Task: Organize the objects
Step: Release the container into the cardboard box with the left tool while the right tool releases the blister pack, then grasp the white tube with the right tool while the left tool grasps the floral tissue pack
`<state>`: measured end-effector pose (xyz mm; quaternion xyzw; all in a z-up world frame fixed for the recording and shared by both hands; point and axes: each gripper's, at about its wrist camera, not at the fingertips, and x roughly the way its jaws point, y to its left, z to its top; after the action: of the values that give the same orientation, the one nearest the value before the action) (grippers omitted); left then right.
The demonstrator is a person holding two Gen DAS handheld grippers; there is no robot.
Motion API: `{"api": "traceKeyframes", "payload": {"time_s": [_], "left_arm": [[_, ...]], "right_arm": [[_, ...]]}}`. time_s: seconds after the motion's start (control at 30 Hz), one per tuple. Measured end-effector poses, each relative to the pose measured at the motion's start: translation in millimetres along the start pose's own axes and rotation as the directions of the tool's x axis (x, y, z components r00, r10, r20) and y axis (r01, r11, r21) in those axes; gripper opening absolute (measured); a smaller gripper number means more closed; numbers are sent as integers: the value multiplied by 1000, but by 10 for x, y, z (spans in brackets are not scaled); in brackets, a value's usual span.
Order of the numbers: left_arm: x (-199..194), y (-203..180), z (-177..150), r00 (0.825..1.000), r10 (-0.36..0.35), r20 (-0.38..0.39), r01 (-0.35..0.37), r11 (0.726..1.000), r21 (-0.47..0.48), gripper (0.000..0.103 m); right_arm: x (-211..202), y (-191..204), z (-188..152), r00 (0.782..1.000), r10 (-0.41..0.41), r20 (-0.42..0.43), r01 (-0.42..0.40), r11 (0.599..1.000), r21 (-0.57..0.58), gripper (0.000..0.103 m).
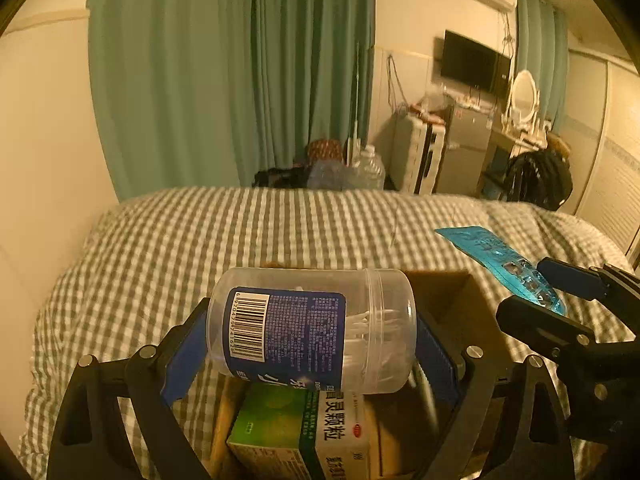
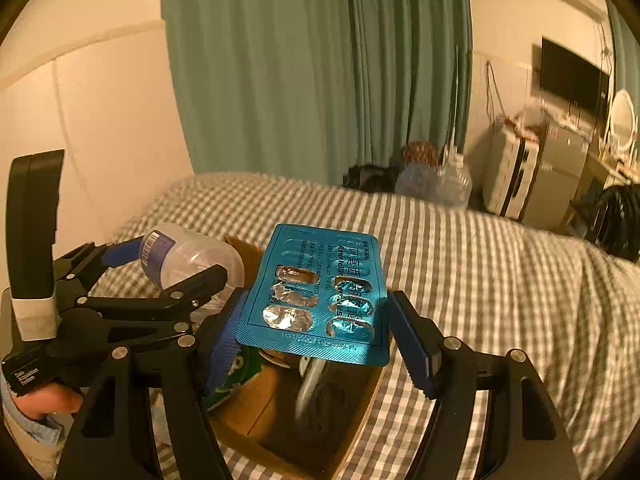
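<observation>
- The left gripper (image 1: 312, 332) has its blue fingers (image 1: 182, 360) spread about as wide as the jar (image 1: 310, 330) and pressed on both its ends; the clear jar lies sideways between them, with a blue barcode label and cotton swabs inside.
- The jar hangs over the open cardboard box (image 1: 448, 292), right above a green and white medicine carton (image 1: 296, 428) that sits in the box.
- The right gripper (image 2: 316, 320) holds a teal blister pack (image 2: 320, 292) flat between its fingers (image 2: 412, 344). The left pad meets the pack's edge; the right pad sits at the other edge, though I cannot tell whether it truly touches. The gap is as wide as the pack.
- Several of the pack's pockets are torn open and show silver foil.
- The pack hangs above the box's right half, where a dark, blurred thing (image 2: 320, 396) lies; it hides part of the opening from the right wrist view.
- The two grippers are close together over the box, the left one's outer arm just beside the pack.
- The box rests on a bed (image 1: 160, 248) with a grey and white checked cover.
- A hand (image 2: 44, 400) in a pale blue sleeve grips the left tool's handle.
- Behind the bed hang green curtains (image 1: 232, 72); plastic bottles (image 1: 348, 172), a TV (image 1: 474, 62) and a round mirror (image 1: 524, 92) stand further back.
</observation>
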<state>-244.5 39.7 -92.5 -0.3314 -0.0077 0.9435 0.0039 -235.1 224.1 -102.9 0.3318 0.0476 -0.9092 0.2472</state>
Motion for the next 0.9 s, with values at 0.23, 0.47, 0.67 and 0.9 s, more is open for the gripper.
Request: {"api": "traceKeyframes", "payload": {"time_s": [0.23,0.47,0.67,0.9], "left_arm": [[151,-35,-100,997,-27,-71,23,998,-53,95],[-474,72,57,998,8,57,-6,999,-35,103],[-1202,204,-35,989,-11,147,21,998,-66,103],[-1434,332,-810,992,76,97,-67,994,-91,103]], "right_arm": [[-118,-51,-122,998,33,47,-35,998,46,92],[-765,113,-36,992,-70,104,68,997,23,92],[-1410,257,-230,979,-143,146,141,990,23,92],[-1473,297,-884,978,-196,66,194,980,38,92]]}}
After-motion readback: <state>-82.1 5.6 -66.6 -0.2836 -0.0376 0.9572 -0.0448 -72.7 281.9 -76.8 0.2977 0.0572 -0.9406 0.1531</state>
